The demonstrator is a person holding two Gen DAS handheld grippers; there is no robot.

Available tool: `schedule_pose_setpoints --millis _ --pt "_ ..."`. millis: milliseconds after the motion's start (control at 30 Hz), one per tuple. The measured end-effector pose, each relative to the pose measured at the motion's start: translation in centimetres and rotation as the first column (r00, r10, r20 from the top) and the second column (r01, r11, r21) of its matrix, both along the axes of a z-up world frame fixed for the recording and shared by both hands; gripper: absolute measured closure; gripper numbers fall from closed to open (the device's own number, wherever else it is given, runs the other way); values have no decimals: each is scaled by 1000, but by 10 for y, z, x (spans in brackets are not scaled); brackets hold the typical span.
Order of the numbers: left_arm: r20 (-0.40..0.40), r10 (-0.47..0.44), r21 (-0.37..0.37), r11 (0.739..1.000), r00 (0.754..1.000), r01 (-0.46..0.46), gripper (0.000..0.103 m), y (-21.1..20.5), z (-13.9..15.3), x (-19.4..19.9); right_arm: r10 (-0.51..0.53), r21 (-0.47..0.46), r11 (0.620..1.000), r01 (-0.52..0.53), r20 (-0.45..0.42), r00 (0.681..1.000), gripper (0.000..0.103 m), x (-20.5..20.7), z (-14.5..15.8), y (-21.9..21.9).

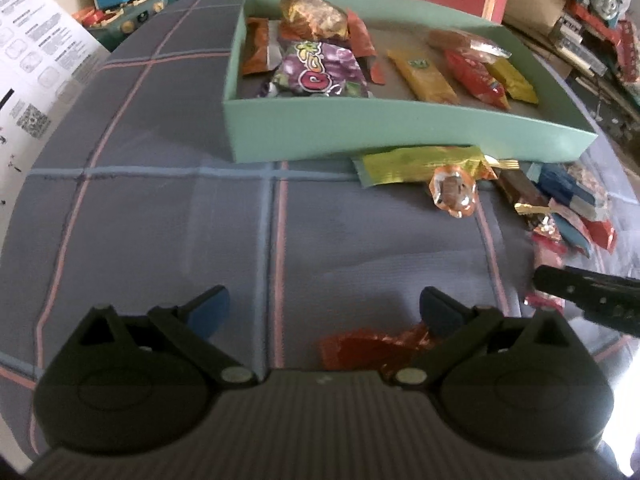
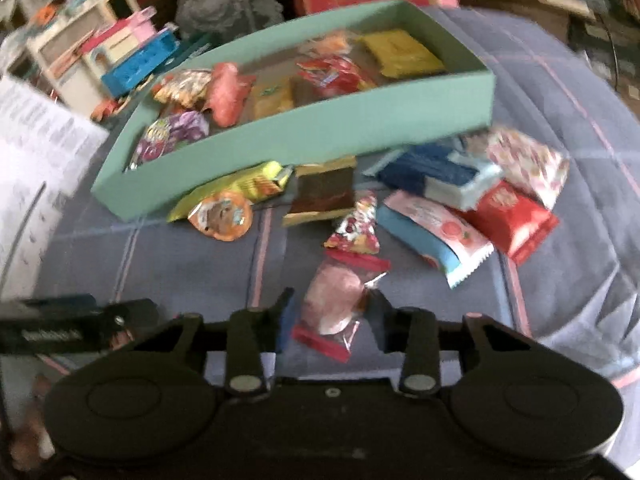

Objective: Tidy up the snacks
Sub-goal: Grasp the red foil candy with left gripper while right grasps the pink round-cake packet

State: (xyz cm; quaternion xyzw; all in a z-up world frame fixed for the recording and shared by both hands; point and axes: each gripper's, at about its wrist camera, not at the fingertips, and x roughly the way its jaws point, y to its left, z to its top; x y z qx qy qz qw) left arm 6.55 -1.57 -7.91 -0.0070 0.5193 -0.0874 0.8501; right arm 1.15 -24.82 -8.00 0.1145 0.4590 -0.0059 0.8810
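- Left gripper (image 1: pixel 324 312): fingers spread wide, empty, low over the cloth (image 1: pixel 160 220). A crumpled red wrapper (image 1: pixel 372 350) lies just under its right finger, not between the pads.
- Right gripper (image 2: pixel 332 312): fingers part-open on either side of a clear pink sachet (image 2: pixel 336 306) with red sealed ends. Not pinched yet; a gap shows at the right fingertip.
- Box (image 1: pixel 360 136), teal, sits at the far side of the cloth, already holding several packs: purple bag (image 1: pixel 316 72), yellow bar (image 1: pixel 424 76), red packs.
- Loose snacks are crowded against the box's near wall: green-yellow pack (image 2: pixel 240 188), round orange cup (image 2: pixel 222 214), brown bar (image 2: pixel 326 192), blue pack (image 2: pixel 436 178), red pack (image 2: pixel 510 216), light-blue pack (image 2: pixel 436 240).
- Risk: sachet is thin, slick film, lying flat. Closing on the edge seal alone could let it slide out or fold; fingertips may also bunch the cloth.
- Risk: small patterned packet (image 2: pixel 354 226) touches the sachet's far end and may get dragged along.
- Risk: the two grippers are close together, so a lift to the left could bump the other tool.
- Risk: the red wrapper by the left gripper is easy to overlook, sitting nearly beneath the tool.
- Right view is blurred; fine contact cannot be confirmed.
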Motion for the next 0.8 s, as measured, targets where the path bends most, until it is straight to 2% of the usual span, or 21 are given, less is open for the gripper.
schedule_pose_setpoints --millis 167,300,367,467,567,600,633,667,733,767,800 --pt "37 -103 -7 995 994 104 0 0 5 -9 28 -20 999 -28 4 1000 66 -4 0 5" --pt "73 -241 1 970 968 241 0 -11 12 -16 24 -17 1000 -24 0 1000 66 -14 -1 0" --pt "83 -320 9 947 944 321 0 -20 13 -20 27 -23 999 -27 4 1000 66 -22 -2 -3" --pt "88 -451 54 893 888 448 0 -36 11 -30 32 -40 999 -31 6 999 66 -30 -1 -3" --pt "82 -540 91 841 837 534 2 -48 5 -38 19 -32 999 -19 0 1000 66 -33 0 -4" --pt "76 -561 94 827 824 554 5 -50 3 -40 10 -18 1000 -10 -3 1000 65 -32 0 -6" --pt "72 -570 97 820 818 563 16 -51 1 -42 1 -6 1000 -1 -3 1000 65 -32 0 -7" --pt "63 -572 102 819 818 565 34 -52 -1 -43 -3 -3 1000 3 -5 1000 65 -32 0 -7" --pt "68 -554 99 831 829 547 57 -47 -3 -45 -2 -17 1000 1 -8 1000 65 -31 -1 -5" --pt "70 -540 86 841 839 534 63 -44 -2 -43 1 -30 1000 -2 -9 1000 65 -31 -1 -2" --pt "70 -520 68 854 851 516 64 -41 -2 -42 5 -44 999 -6 -10 1000 65 -30 -1 0"
